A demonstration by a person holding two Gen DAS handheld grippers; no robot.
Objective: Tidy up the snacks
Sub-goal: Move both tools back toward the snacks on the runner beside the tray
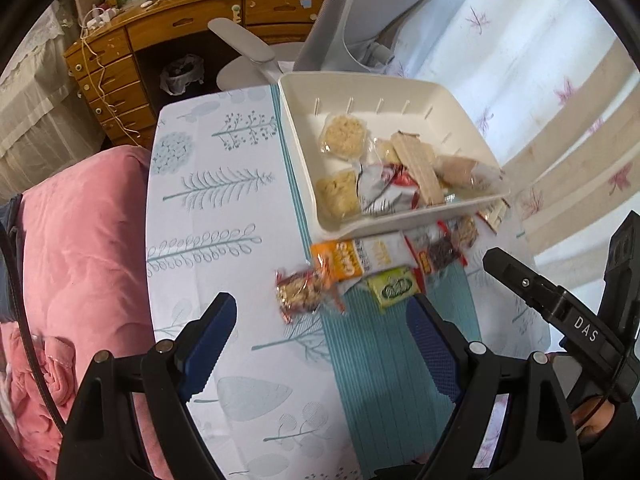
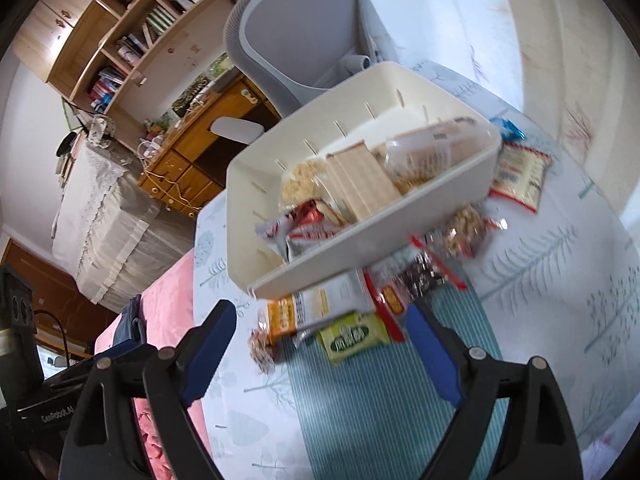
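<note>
Left gripper (image 1: 320,344) spread wide, nothing between the jaws, hovering over the desk (image 1: 224,208) just short of the loose snack pile. Right gripper (image 2: 320,352) also spread and empty, aimed at the same pile from the other side; its black body shows at the right edge of the left view.

Snacks, left to right in the left view: nut bar (image 1: 300,292) nearest the left jaw, orange packet (image 1: 340,260), green packet (image 1: 394,288), red-edged dark packet (image 1: 436,254). All lie loose just in front of the white bin (image 1: 400,224), probably staged there for easy picking. The bin already holds noodle cakes (image 1: 344,136), a red-and-silver pouch (image 1: 384,188) and wafers (image 1: 416,168), so the job looks partly done. More packets sit at the bin's right end, including a yellow-and-red bag (image 2: 520,176).

Surface: tree-print cloth with a teal ribbed strip. Room: pink quilt (image 1: 80,240) left, wooden drawers (image 1: 120,80) behind, grey chair (image 1: 360,20), pale floral curtains to the right.
</note>
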